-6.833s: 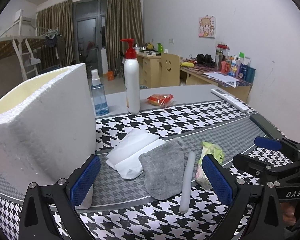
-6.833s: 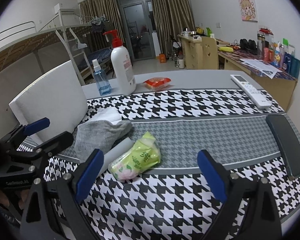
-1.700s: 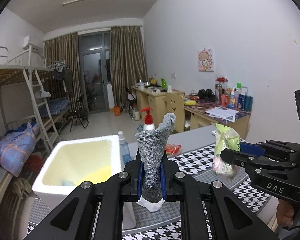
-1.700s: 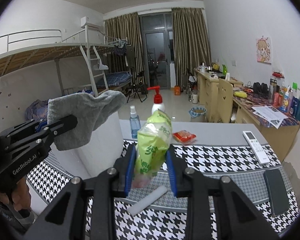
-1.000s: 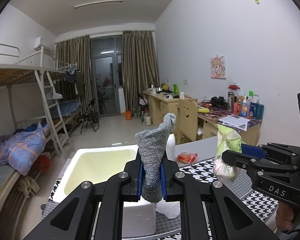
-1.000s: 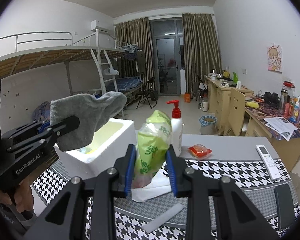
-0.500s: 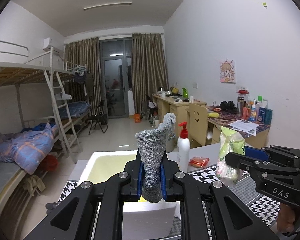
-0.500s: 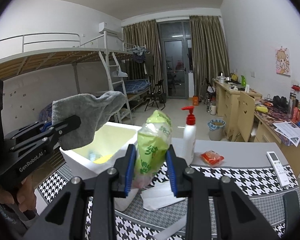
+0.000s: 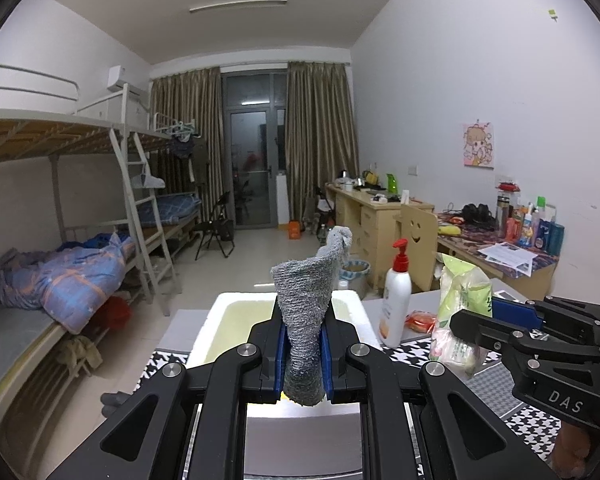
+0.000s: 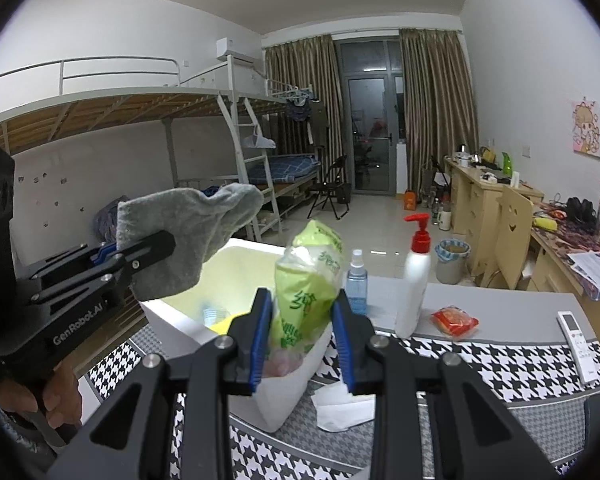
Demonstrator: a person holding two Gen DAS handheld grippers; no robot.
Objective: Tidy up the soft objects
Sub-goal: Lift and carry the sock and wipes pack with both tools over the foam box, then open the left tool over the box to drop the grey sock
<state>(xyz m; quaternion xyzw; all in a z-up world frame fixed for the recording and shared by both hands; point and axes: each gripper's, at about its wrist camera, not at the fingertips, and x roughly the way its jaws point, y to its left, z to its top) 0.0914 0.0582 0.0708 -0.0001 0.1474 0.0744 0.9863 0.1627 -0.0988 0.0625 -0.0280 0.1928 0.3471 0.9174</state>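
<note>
My left gripper [image 9: 302,354] is shut on a grey sock [image 9: 308,300] and holds it upright above the white foam box [image 9: 220,332]. The sock [image 10: 180,236] and left gripper [image 10: 112,258] also show in the right wrist view, above the box [image 10: 256,280]. My right gripper [image 10: 302,336] is shut on a green tissue pack [image 10: 306,292], held over the box's near right corner. In the left wrist view the pack [image 9: 462,312] hangs in the right gripper [image 9: 496,320] to the right of the box.
A white pump bottle [image 10: 414,284], a blue spray bottle [image 10: 357,282], a red snack packet [image 10: 454,320] and a remote [image 10: 578,340] stand on the houndstooth-covered table [image 10: 500,364]. White tissue [image 10: 340,404] lies beside the box. Small items lie inside the box.
Both grippers have risen and moved left, so the box's opening lies under the sock and pack. Both grips are unchanged.
</note>
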